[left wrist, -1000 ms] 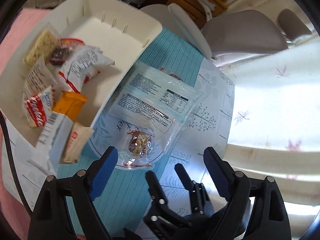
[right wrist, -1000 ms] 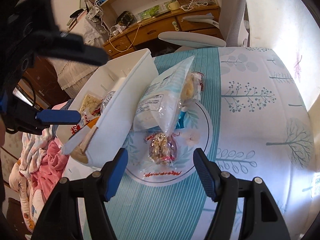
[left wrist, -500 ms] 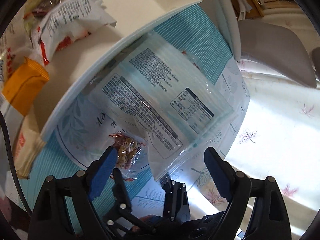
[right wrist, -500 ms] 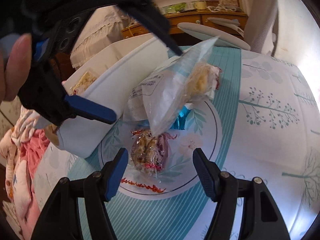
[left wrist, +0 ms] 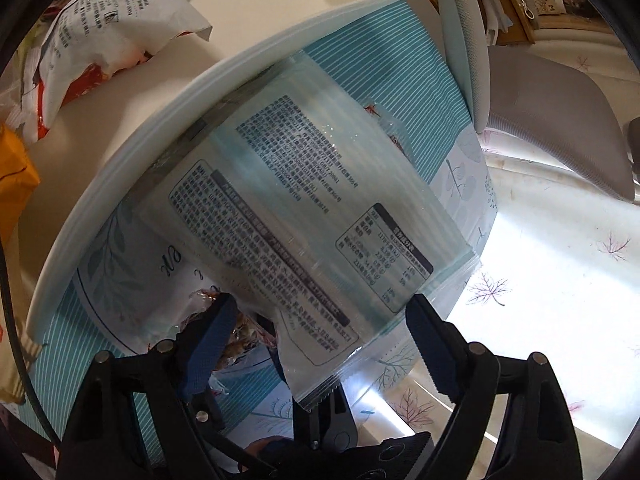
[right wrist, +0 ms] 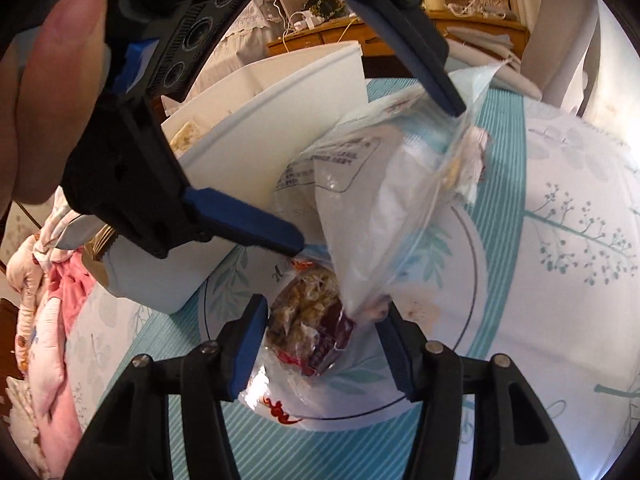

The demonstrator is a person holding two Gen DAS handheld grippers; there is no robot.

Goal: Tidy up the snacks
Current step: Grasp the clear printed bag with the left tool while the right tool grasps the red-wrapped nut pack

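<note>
Two hand-held tongs over a table (right wrist: 580,240) covered with a teal-and-white leaf-print cloth. The left gripper (left wrist: 316,320) has its jaws spread and closing, one on each side of the lower end of a large clear bag (left wrist: 304,216) printed with black text; neither pad is seen pressing the film. This bag leans against the outer wall of a white bin (left wrist: 168,128) that stands toward the table's left edge. The right gripper (right wrist: 320,344) has its jaws partly spread and closing around a small clear packet (right wrist: 308,324) of brownish snack with red trim, which lies on the cloth just below the large bag's bottom corner; the left pad sits just beside the packet, and contact cannot be confirmed. Inside the bin: a white-and-red packet (left wrist: 100,28) and an orange packet (left wrist: 14,176) near its left wall. A person's hand (right wrist: 48,92) grips the left tongs. An office chair (left wrist: 560,128) stands beyond the table's far edge.
</note>
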